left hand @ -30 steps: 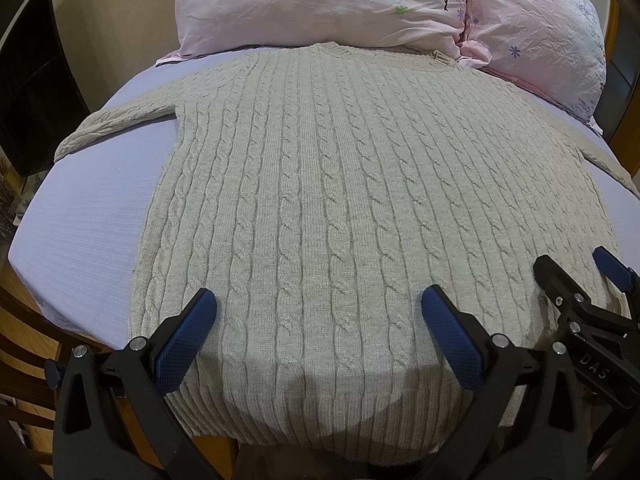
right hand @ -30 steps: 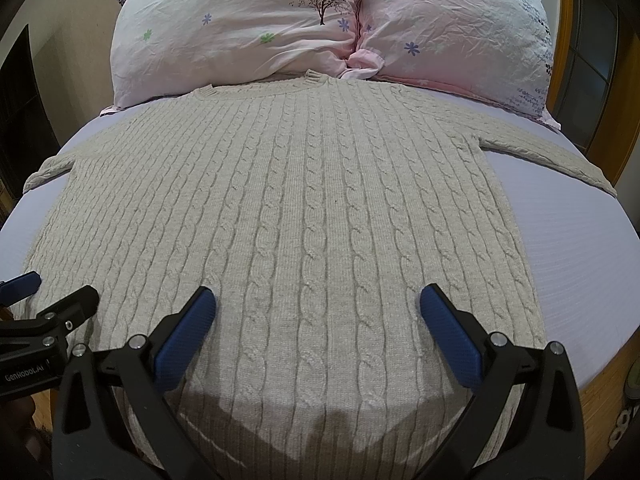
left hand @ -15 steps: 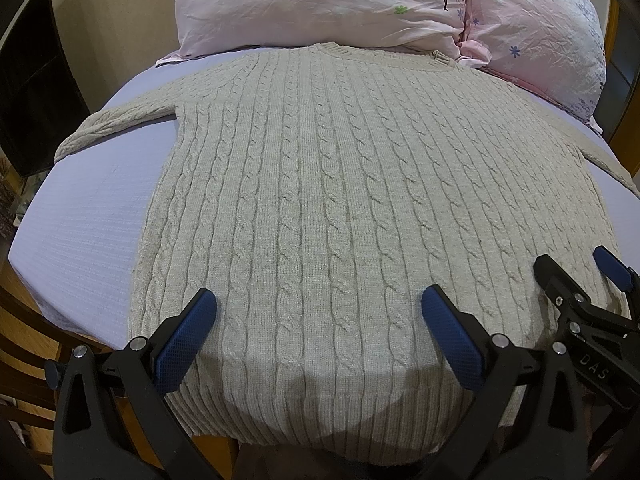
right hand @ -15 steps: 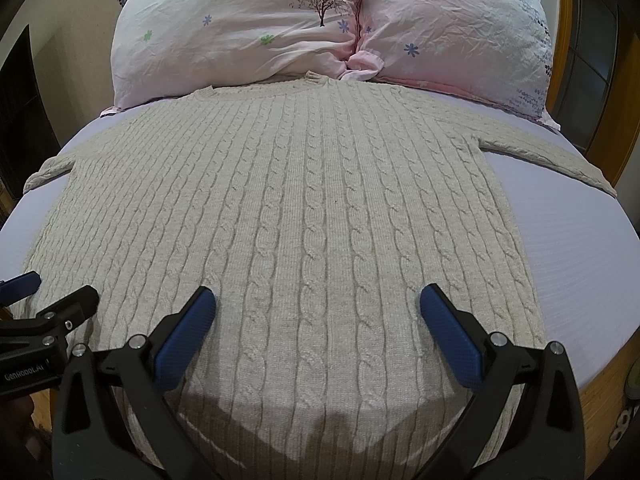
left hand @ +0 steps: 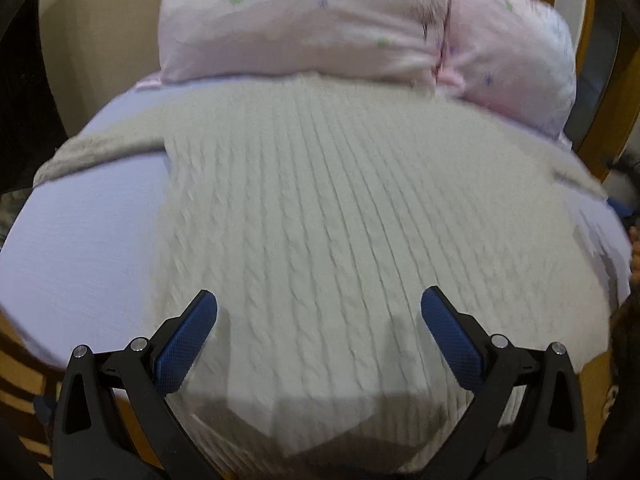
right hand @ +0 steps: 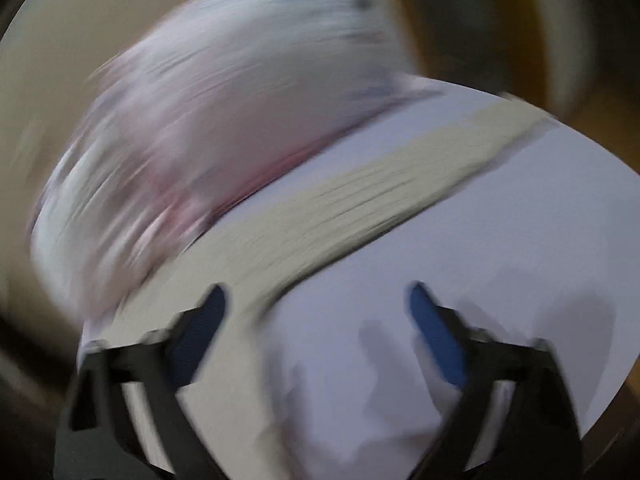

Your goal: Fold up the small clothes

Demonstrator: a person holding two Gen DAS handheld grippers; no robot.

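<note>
This is a bedroom in a home. A bed [left hand: 80,248] with a pale lilac sheet fills both views, and two pink flower-print pillows [left hand: 304,24] lie at its head against a plain cream wall [left hand: 100,40]. A cable-knit sweater [left hand: 320,220] lies spread flat on the sheet, and a wooden bed frame [left hand: 596,128] shows at the edge.

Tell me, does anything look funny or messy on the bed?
Nothing stands out. The sweater lies flat on the sheet, sleeves out, below the pillows. The right wrist view is just blurry.

One sweater [left hand: 320,240], two pillows [left hand: 296,20]
</note>
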